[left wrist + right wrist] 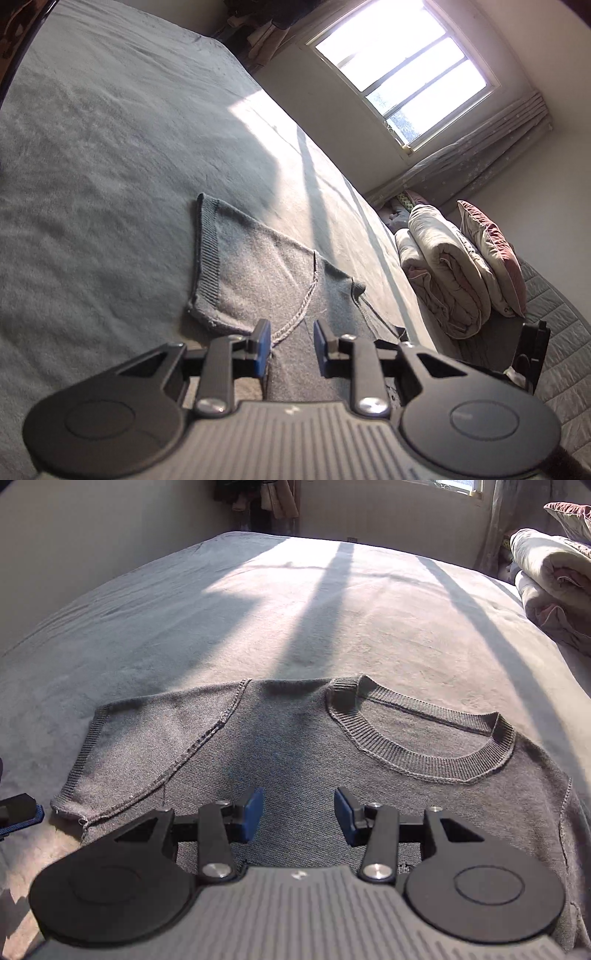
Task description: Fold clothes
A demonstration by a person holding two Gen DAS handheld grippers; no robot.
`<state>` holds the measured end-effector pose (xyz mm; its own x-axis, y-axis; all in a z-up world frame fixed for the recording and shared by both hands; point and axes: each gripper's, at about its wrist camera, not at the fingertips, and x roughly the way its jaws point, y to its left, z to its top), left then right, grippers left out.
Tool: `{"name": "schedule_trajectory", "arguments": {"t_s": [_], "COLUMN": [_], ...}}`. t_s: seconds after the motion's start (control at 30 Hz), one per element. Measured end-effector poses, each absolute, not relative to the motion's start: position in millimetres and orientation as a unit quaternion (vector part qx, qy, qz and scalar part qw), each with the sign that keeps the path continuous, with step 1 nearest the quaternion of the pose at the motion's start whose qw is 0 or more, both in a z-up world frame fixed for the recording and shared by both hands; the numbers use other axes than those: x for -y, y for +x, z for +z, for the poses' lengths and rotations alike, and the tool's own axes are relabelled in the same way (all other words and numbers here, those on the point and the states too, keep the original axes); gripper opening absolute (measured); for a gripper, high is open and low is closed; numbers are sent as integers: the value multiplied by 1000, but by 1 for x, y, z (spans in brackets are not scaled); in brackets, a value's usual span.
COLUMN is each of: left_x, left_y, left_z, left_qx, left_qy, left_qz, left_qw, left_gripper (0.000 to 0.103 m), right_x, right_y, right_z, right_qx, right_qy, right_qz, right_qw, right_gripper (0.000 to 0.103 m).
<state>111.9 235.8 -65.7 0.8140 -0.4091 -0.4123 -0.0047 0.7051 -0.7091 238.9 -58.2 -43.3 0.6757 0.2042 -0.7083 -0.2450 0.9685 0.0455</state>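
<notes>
— Sunlight from the window point(402, 70) falls in bars across the grey bed cover point(295, 602), and our sweater point(295, 746) lies flat on it, collar point(417, 738) up near the far edge, one short sleeve point(147, 734) spread out to our left.

— And our tools?

— We have the right gripper point(299, 812) low over the chest of the sweater, jaws apart with nothing between them. We have the left gripper point(291, 347) at the sleeve seam, jaws likewise apart and empty.

— So we judge the fold is not started yet. What worries us?

— Knit is soft and stretchy. If we pinch only the top layer, the back layer may lag and bunch inside the fold. The plush cover could also drag at the fabric, so a low sweep may skew the sleeve.

— Anything nearby?

— A rolled duvet point(447, 273) and pillow point(495, 254) sit well apart, beside the bed.
</notes>
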Motion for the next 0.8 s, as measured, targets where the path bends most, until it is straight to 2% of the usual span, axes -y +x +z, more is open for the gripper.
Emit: {"name": "schedule_trajectory", "arguments": {"t_s": [0.03,0.07,0.13,0.4,0.47,0.6,0.67,0.8], "left_x": [-231,-224,-208,-159,-157,-156,-157,-158], "left_y": [112,111,110,121,121,122,122,125], "left_z": [-65,-64,-64,-87,-92,-98,-99,-102], "left_qx": [-281,-280,-278,-323,-325,-328,-330,-332], "left_qy": [-362,-357,-337,-231,-223,-214,-222,-229], "left_qz": [-120,-130,-154,-191,-191,-193,-195,-201], "left_qw": [881,882,886,898,899,900,896,893], "left_gripper": [25,25,25,25,24,26,26,26], "right_x": [66,70,73,35,27,20,18,20], "right_y": [234,231,230,267,285,332,358,388], "right_z": [-42,-41,-41,-76,-87,-91,-93,-96], "right_qx": [-381,-378,-371,-355,-345,-334,-333,-326], "right_qy": [-20,-12,10,-3,-15,-7,-13,-7], "right_qz": [119,120,125,150,145,135,120,99], "right_qw": [917,918,920,923,927,933,935,940], "right_gripper": [46,38,32,27,23,21,15,14]}}
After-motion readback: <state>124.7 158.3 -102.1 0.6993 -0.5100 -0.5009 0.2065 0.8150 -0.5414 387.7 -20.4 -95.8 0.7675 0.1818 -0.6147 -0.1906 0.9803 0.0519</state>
